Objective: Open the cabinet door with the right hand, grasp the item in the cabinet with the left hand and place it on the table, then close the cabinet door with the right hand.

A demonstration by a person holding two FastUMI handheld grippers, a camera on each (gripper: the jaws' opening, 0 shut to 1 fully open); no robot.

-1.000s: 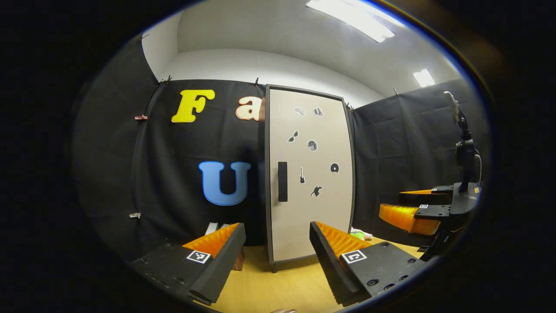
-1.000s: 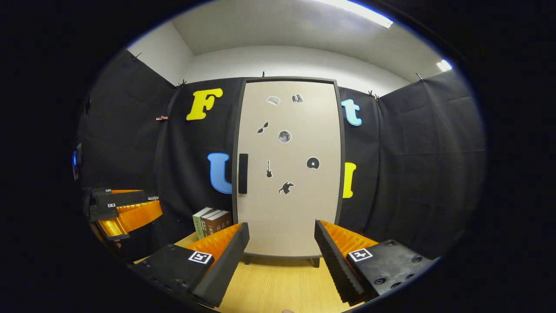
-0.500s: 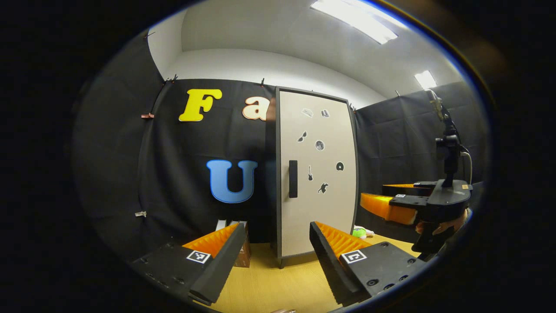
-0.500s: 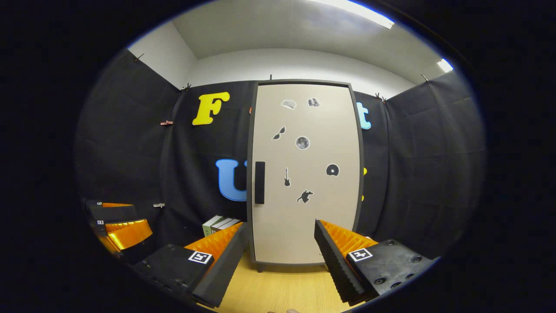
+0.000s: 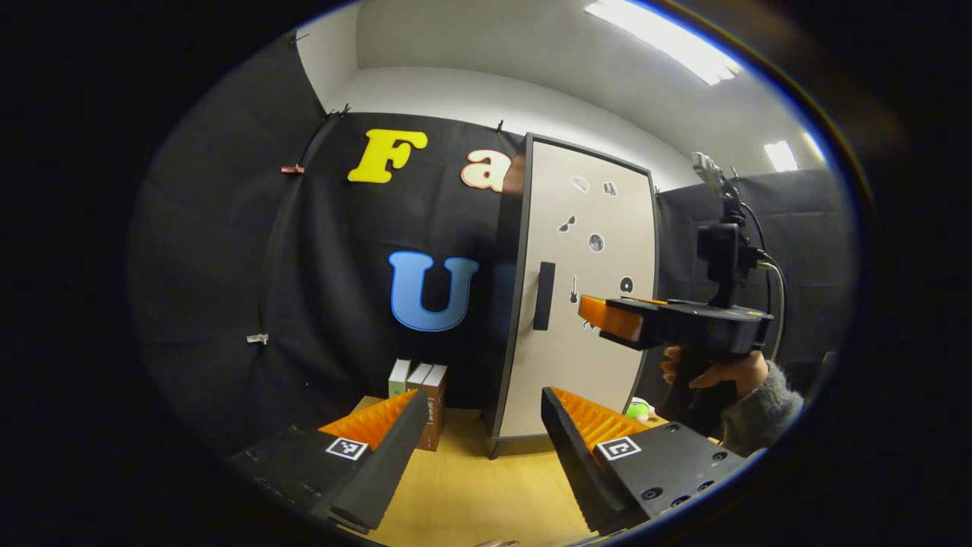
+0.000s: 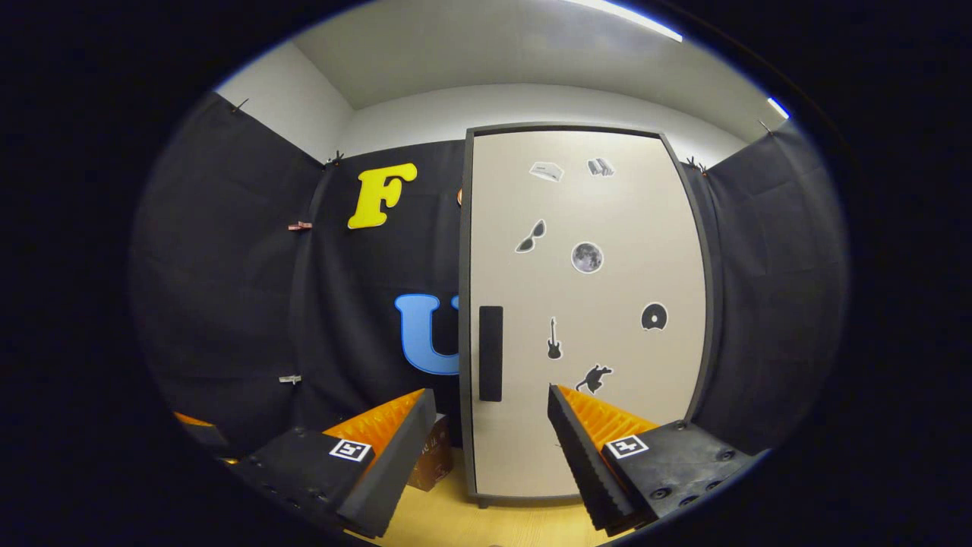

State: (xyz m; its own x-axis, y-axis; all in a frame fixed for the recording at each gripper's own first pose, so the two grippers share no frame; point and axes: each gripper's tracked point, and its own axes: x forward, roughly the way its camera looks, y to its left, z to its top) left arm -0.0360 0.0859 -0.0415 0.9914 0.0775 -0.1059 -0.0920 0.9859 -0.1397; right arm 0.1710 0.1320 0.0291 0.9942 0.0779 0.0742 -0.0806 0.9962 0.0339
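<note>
Right gripper view: cabinet door [image 6: 585,311] shut, handle [image 6: 490,353] ahead of right gripper [image 6: 492,448], fingers apart, empty. Left gripper [image 5: 484,448] apart too, holding nothing. Item hidden behind door. Nothing done yet; opening, grasp, placing, closing all left.

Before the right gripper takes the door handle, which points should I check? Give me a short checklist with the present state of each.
1. Beige cabinet door with black stickers is shut, ready to be opened: ok.
2. Black vertical bar handle is free, nothing on it: ok.
3. Right gripper is open, jaws wide apart: ok.
4. Right gripper is lined up with the handle, which shows just above the gap between its fingers: ok.
5. Left gripper is open and off to the side of the door, near the upright books: ok.
6. Item inside the cabinet is in reach: cannot tell, the door hides it.
</note>
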